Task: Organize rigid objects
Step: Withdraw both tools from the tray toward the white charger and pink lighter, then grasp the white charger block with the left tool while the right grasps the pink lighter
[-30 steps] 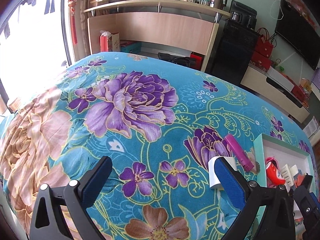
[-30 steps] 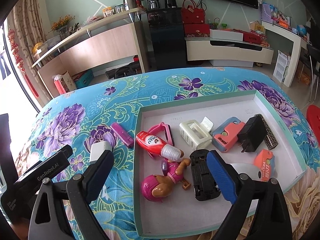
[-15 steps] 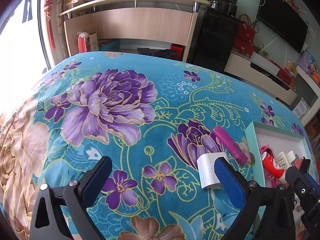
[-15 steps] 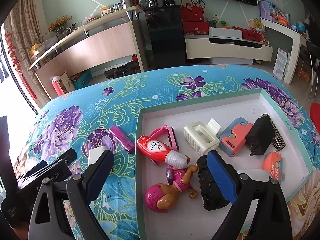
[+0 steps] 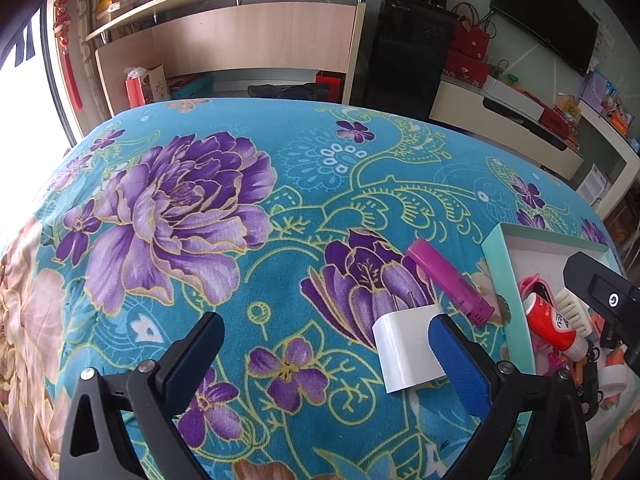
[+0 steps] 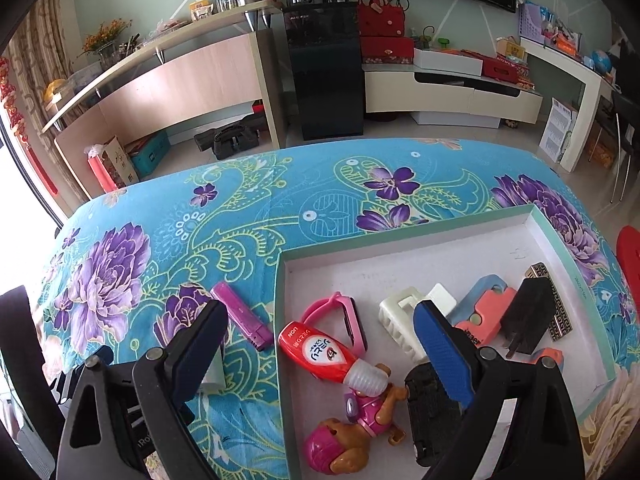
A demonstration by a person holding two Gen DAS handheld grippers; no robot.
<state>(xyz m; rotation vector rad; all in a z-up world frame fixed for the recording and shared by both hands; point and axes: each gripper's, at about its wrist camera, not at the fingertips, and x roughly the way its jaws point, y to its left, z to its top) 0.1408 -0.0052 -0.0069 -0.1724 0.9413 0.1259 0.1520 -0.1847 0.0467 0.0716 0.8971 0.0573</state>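
Observation:
A white plug adapter (image 5: 408, 350) lies on the floral cloth, just inside my left gripper's right finger (image 5: 456, 364). A magenta lighter (image 5: 450, 282) lies beyond it, also in the right wrist view (image 6: 242, 316). My left gripper (image 5: 324, 360) is open and empty. A shallow mint-rimmed tray (image 6: 400, 252) holds a red tube (image 6: 320, 350), a pink doll (image 6: 352, 432), a white clip (image 6: 400, 322), a black charger (image 6: 526, 316) and other items. My right gripper (image 6: 320, 352) is open and empty, hovering over the tray's left edge.
The teal floral cloth (image 5: 200, 208) covers the whole surface and drops off at the far edge. A wooden counter (image 6: 180, 76), a black cabinet (image 6: 324, 76) and a low white TV stand (image 6: 452, 92) stand beyond. The tray also shows in the left wrist view (image 5: 500, 264).
My left gripper has swung right and closer, so the white adapter now sits beside its right finger. My right gripper has moved forward and left over the tray's left edge. Both stay open.

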